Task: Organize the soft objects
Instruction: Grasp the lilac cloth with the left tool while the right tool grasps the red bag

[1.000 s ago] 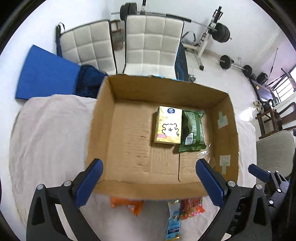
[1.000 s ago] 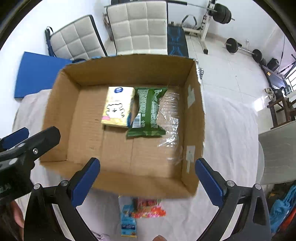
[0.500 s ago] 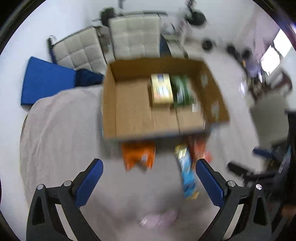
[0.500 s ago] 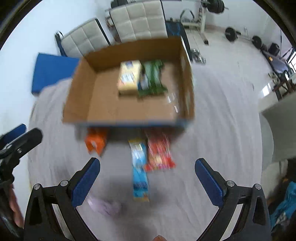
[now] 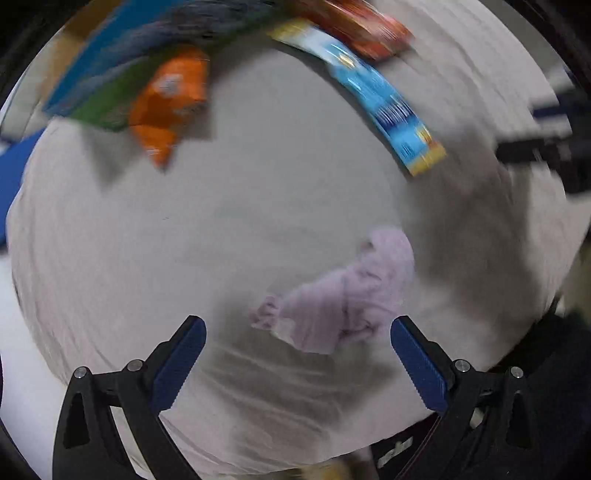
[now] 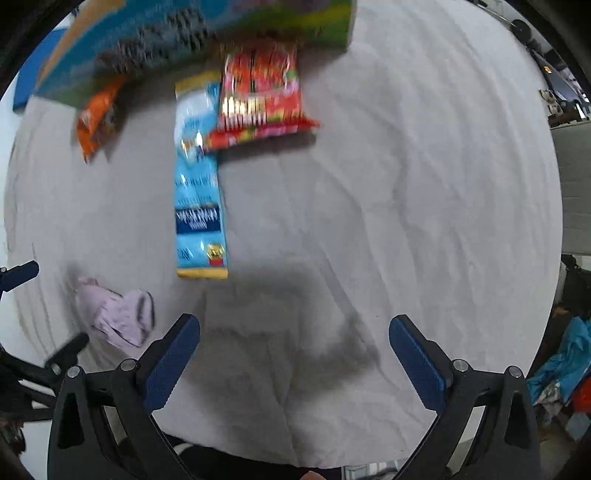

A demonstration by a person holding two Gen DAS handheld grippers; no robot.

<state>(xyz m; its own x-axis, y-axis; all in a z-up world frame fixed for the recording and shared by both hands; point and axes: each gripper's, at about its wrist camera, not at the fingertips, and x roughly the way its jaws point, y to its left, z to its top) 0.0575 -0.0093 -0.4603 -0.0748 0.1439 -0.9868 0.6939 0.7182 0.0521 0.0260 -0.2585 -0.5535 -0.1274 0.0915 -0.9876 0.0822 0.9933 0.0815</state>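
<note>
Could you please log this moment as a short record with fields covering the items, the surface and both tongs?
surface: grey cloth
box: printed side of box at far edge
packets near box: orange, red, blue
soft item: pale pink cloth, crumpled, lying in front of the left tongs
left tongs: open, empty
right tongs: open, empty

A wrinkled pale grey cloth (image 6: 406, 206) covers the table, with soft dark shadows on it near the front edge. Beyond the far right corner, a light floor with barbell weights (image 6: 522, 27) shows. A blue mat (image 6: 27, 79) lies past the left edge. Lighting is even.
</note>
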